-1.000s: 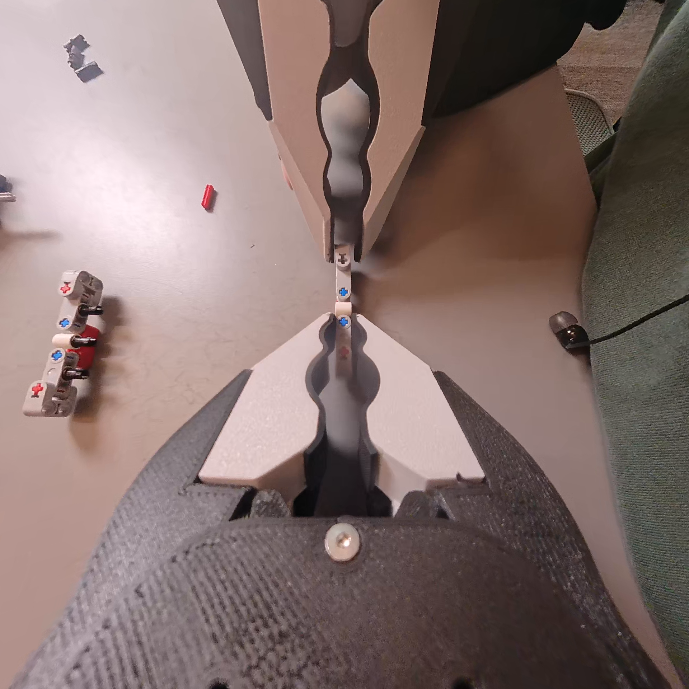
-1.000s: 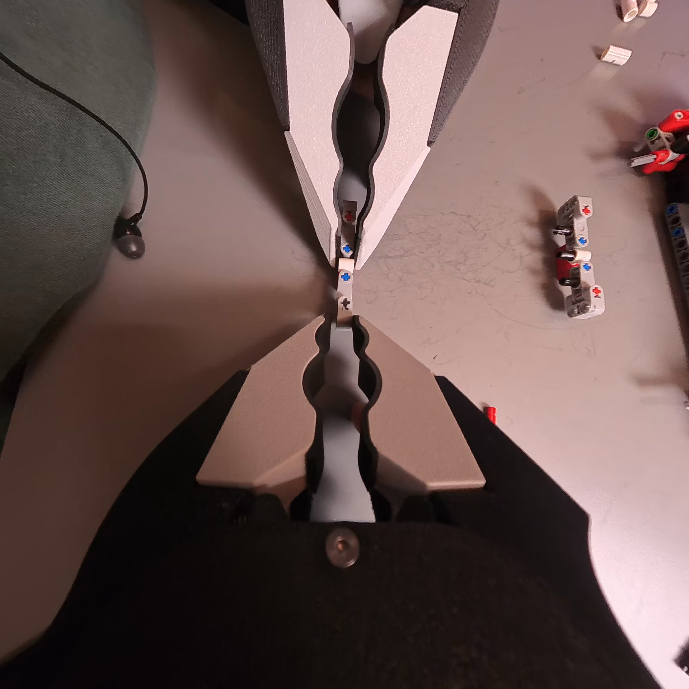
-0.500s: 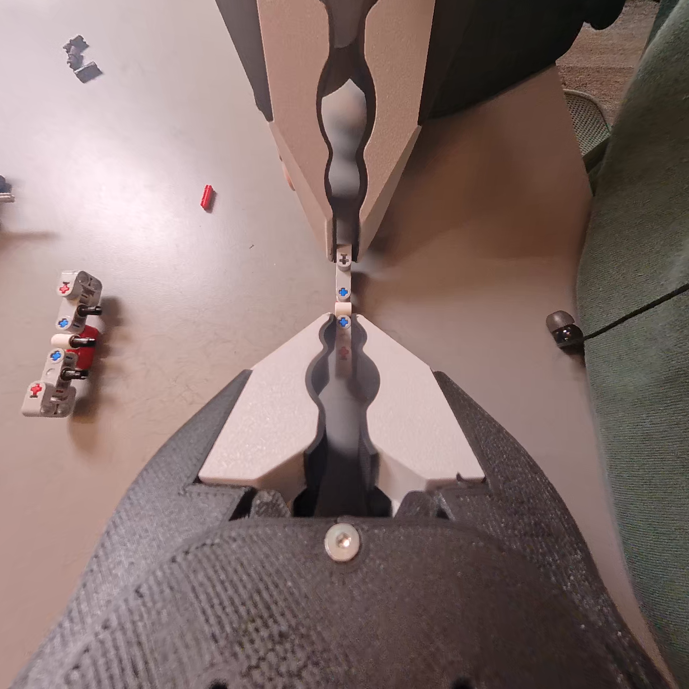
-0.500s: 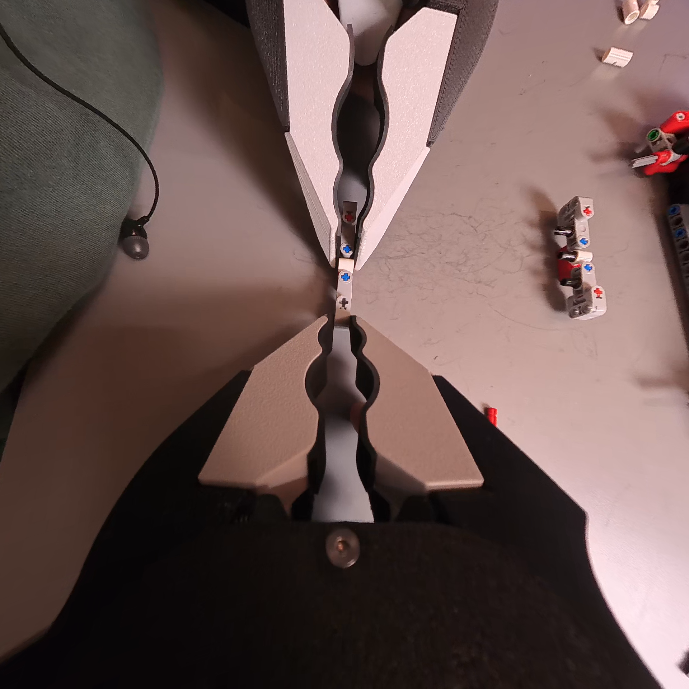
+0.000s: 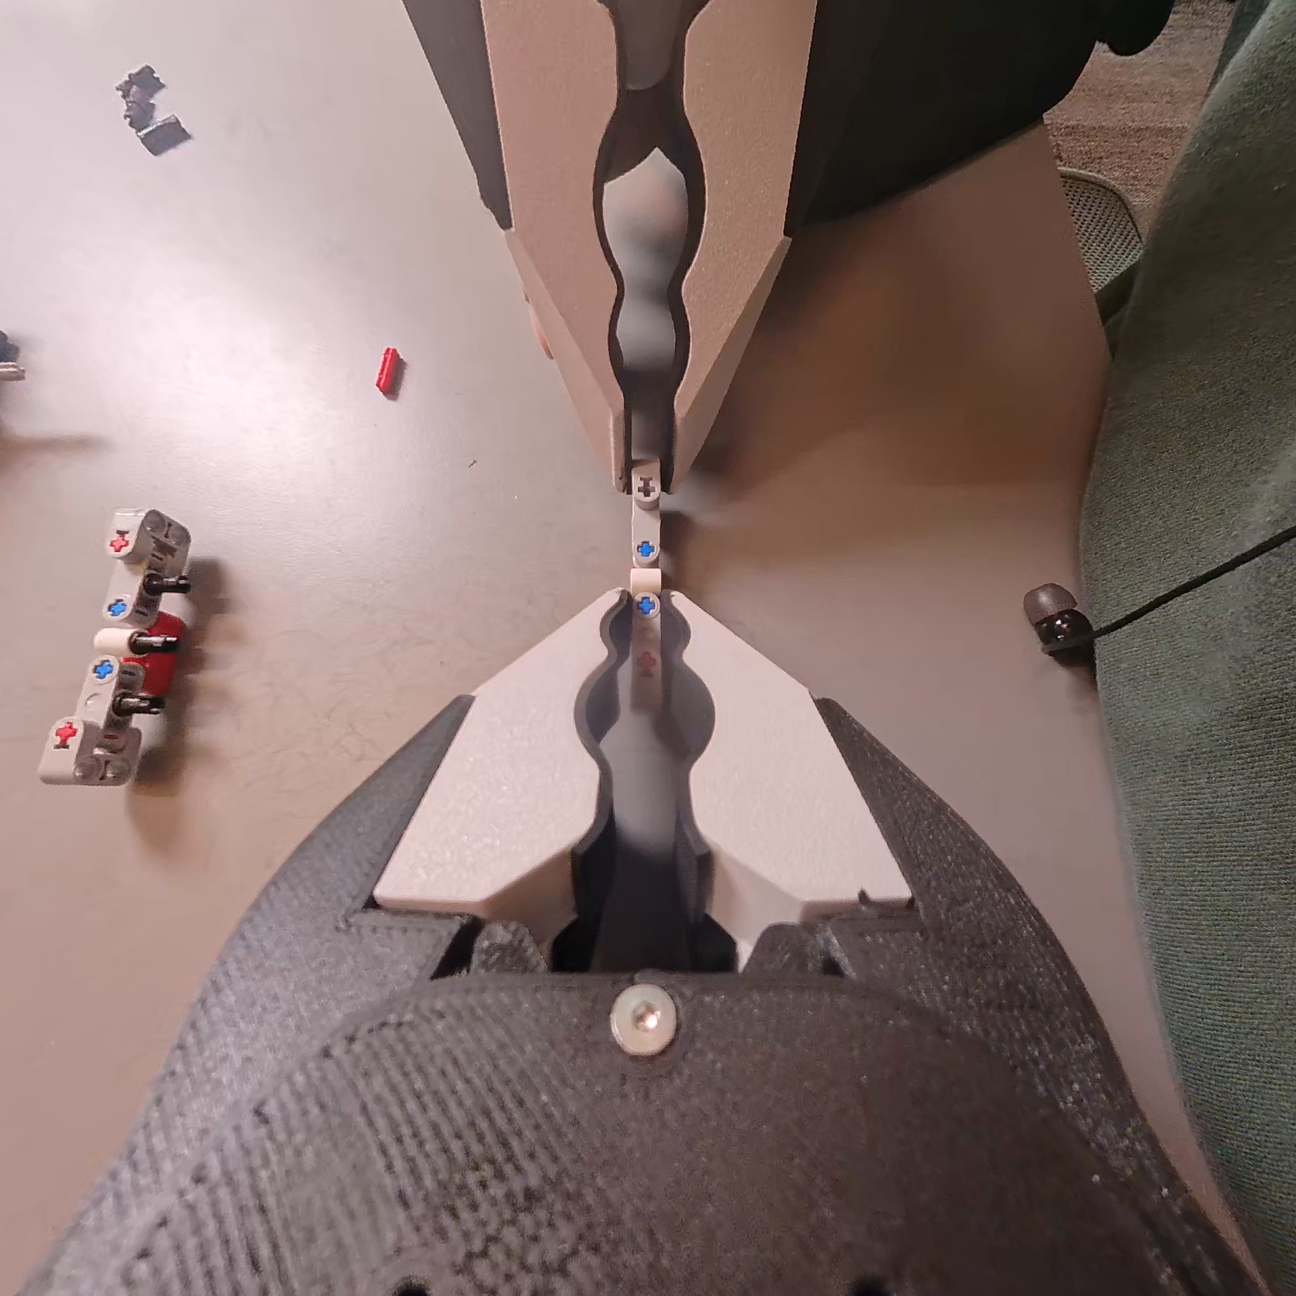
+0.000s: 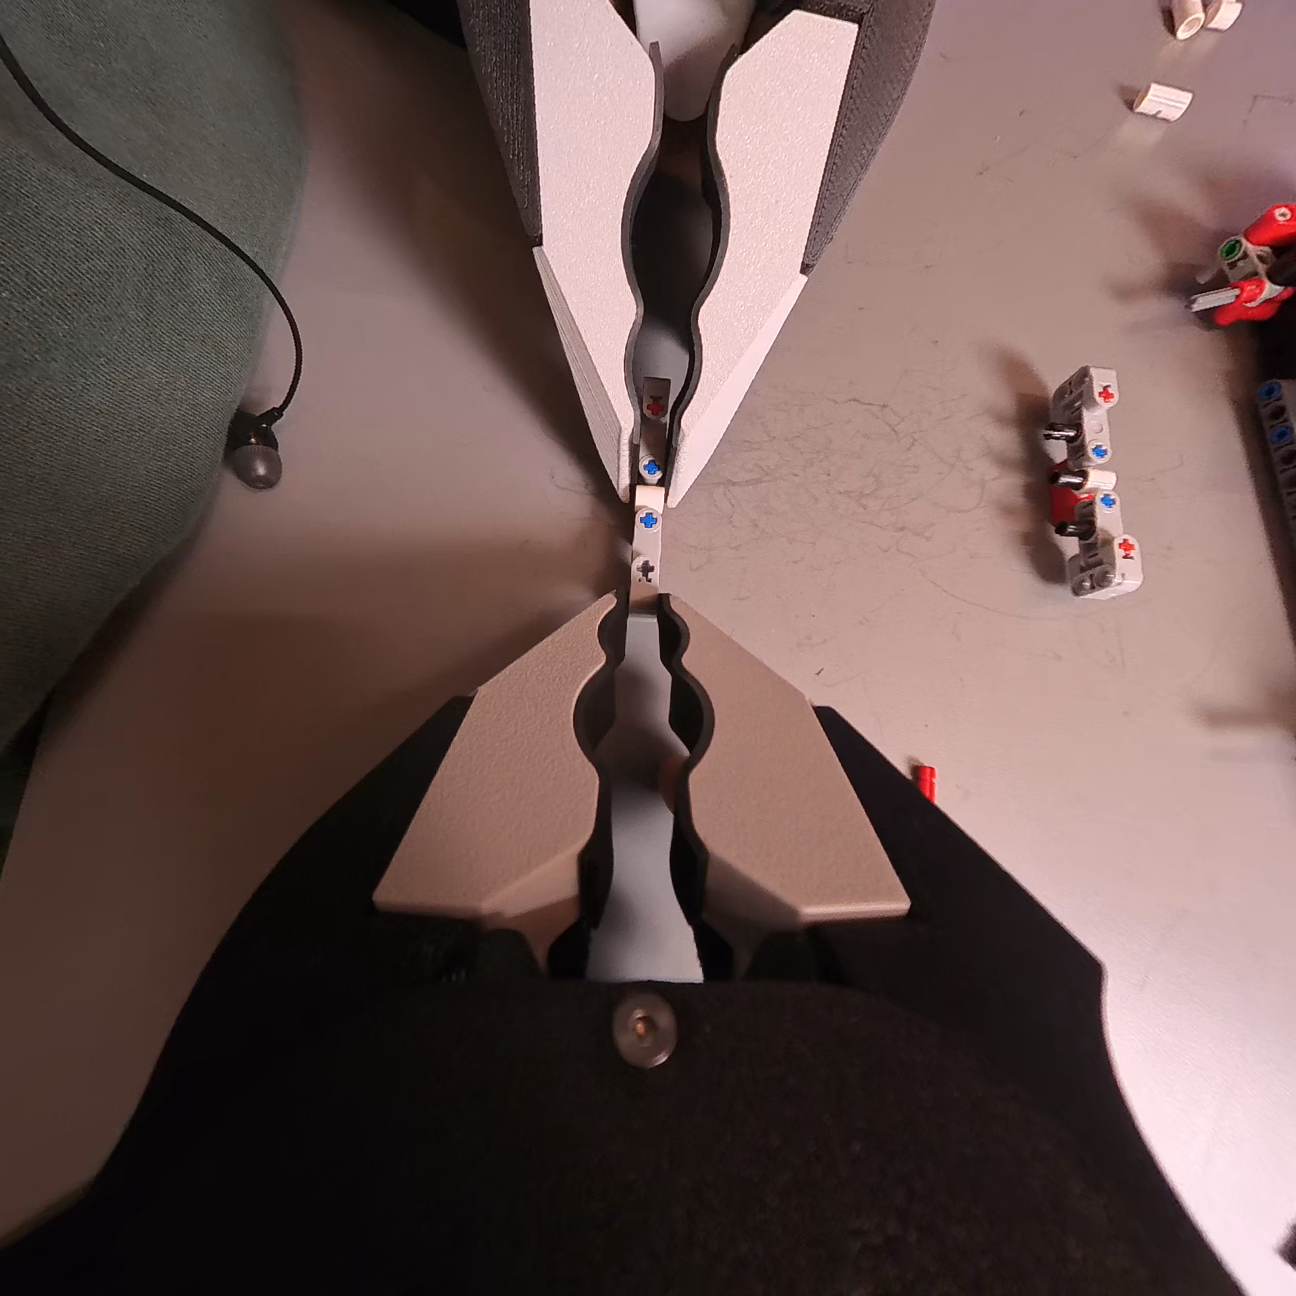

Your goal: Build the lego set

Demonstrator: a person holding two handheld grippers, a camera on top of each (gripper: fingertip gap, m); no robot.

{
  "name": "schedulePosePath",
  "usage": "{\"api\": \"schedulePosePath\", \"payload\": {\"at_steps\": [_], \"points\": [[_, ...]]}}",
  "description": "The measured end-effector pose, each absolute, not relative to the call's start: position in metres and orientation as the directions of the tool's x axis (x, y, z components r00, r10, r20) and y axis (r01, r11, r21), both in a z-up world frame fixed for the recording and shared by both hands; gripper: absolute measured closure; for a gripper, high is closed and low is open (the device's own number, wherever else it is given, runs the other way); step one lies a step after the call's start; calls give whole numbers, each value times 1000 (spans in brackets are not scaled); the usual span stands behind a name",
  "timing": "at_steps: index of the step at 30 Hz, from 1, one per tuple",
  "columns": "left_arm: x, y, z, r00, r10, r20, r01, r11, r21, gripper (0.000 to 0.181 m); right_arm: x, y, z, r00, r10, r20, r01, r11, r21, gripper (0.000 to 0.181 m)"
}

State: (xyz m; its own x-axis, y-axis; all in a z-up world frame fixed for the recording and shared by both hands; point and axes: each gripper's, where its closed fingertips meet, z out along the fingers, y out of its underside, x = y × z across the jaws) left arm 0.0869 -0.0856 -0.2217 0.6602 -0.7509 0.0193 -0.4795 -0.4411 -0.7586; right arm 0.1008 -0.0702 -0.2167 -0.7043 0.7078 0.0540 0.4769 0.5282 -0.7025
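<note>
A thin grey lego assembly (image 5: 646, 527) with blue, red and dark cross axles and a white bush (image 5: 645, 581) hangs between my two grippers above the table. My left gripper (image 5: 645, 604) is shut on its near end, which has the red and blue axles. My right gripper (image 5: 646, 478) comes from the top of the left wrist view and is shut on the far end. In the right wrist view my right gripper (image 6: 642, 602) pinches the end with the dark axle (image 6: 645, 569). The left gripper (image 6: 651, 484) holds the other end there.
A second grey and red assembly (image 5: 116, 645) (image 6: 1094, 491) lies on the table (image 5: 280, 280). Loose parts lie about: a red pin (image 5: 388, 369) (image 6: 926, 780), dark pieces (image 5: 151, 112), white pieces (image 6: 1164, 98), a red and green assembly (image 6: 1252, 273). An earbud on a cable (image 5: 1055, 621) lies beside green cloth (image 5: 1206, 561). My left and right fingertips are right by each other.
Both grippers keep their hold on the grey assembly. The views have shifted only slightly against the table.
</note>
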Motion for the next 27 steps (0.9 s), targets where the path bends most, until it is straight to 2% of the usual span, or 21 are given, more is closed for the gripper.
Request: {"api": "schedulePosePath", "payload": {"at_steps": [9,14,20,27], "points": [[87,-86,-222,659,-752,18,-482,-441,-758,176,104,-69,-209,-709,705,27,471,501,-726,166],[87,-86,-221,660,-751,20,-480,-442,-758,175,99,-31,-195,-619,783,52,497,442,-746,167],[87,-88,-217,661,-749,48,-455,-451,-768,171,94,19,-211,-486,872,62,616,392,-684,169],[80,-87,-202,676,-729,107,-359,-453,-816,164,87,31,-224,-465,884,54,682,397,-614,169]]}}
